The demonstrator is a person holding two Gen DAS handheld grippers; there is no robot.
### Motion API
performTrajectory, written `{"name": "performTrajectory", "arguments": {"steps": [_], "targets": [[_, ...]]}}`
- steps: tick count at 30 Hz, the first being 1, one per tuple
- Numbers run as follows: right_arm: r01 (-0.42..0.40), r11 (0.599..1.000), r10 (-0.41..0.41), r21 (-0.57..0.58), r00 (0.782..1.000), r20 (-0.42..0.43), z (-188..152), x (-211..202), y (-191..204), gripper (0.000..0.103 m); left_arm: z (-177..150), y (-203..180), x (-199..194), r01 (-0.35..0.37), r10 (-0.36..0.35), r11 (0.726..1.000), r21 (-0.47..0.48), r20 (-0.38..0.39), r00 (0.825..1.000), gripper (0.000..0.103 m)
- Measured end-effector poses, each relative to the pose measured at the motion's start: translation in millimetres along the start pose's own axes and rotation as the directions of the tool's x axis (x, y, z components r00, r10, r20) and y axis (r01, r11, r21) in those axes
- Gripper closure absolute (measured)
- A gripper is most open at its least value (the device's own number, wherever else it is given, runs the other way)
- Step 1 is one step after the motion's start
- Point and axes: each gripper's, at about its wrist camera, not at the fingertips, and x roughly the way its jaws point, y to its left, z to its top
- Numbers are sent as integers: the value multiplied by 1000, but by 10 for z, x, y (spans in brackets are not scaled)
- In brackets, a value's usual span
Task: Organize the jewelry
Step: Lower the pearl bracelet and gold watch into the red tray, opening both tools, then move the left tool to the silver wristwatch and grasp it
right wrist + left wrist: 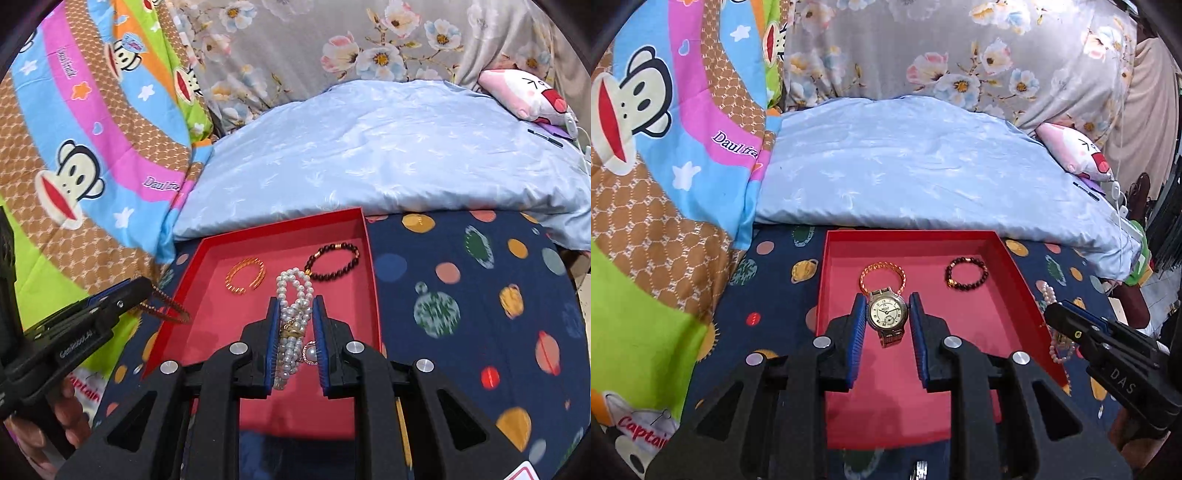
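Note:
My left gripper (887, 306) is shut on a gold-faced wristwatch (886, 314), gripping its case above the red tray (908, 233). In the tray lie a gold bracelet (882, 273) and a dark beaded bracelet (966, 273). My right gripper (295, 302) is shut on a bunched white pearl necklace (293, 291) with a gold clasp, over the tray's (280, 221) near half. The right wrist view also shows the gold bracelet (245, 275), the dark beaded bracelet (334, 260), and the left gripper (146, 286) with the watch band (170, 306) hanging. The right gripper (1051, 312) shows beside the tray's right wall with pearls (1060, 347) dangling.
The tray rests on a navy planet-print sheet (461, 295). Behind it lies a light blue quilt (905, 166), with a cartoon monkey blanket (665, 147) to the left and a pink plush (528, 96) at the far right. A hand (48, 424) grips the left tool.

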Motion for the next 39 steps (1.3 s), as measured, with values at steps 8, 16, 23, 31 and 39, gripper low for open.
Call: {"name": "performTrajectory", "arguments": {"steps": [8,16,23,31,39], "targets": [[14,1000,-13,16,999,-49,105,477,-111,87,40,47,429,9,-10,1000,-19,-51,999,80],[45,999,-45,4,997,-60,75,624,-191,84,-7,32,633,-11,10,1000,-18,-62,998,79],[51,999,-51,3,999,-8,86,335,-145,68,49,86,412,-41,41,999,-34,-6,999,48],[48,999,-48,-3,999,15,-269,-328,-59,64,-204,287,-186,-56,57,997,-50,14,998,36],[94,995,-94,-42,995,-14,-905,-799,77,61,-823,402,-570,-89,87,995,-35,-51,995,34]]}}
